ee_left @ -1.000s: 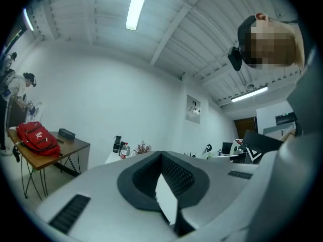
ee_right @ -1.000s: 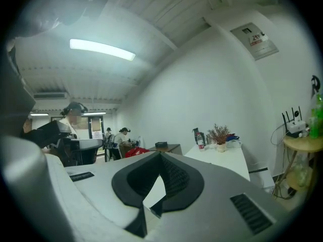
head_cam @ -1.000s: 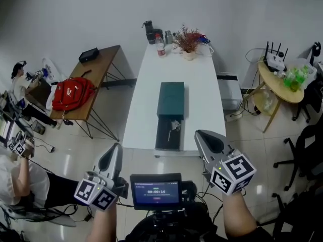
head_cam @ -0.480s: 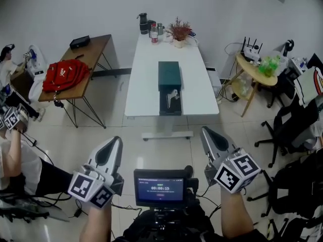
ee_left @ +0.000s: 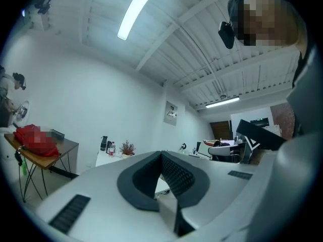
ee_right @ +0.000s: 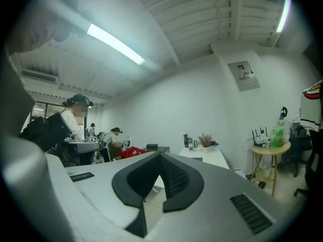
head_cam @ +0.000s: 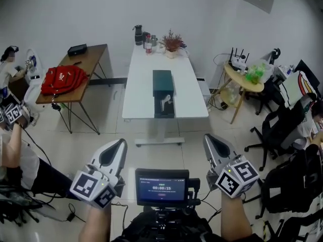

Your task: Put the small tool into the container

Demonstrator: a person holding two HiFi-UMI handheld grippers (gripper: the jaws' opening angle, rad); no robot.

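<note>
A dark green container lies along the middle of a white table far ahead of me. Its near part lies open and dark, with the small pale tool inside it. My left gripper and right gripper are held low over the floor, well short of the table, both pointing towards it. In the left gripper view the left gripper has its jaws together with nothing between them. The right gripper looks the same in its own view.
A wooden side table holding a red bag stands left of the white table. To the right are a round wooden table and office chairs. Bottles and a potted plant sit at the far end. A person is at my left.
The view has drawn back from the white table, which now looks smaller and farther off. Both grippers came back with it and stay shut and empty.
</note>
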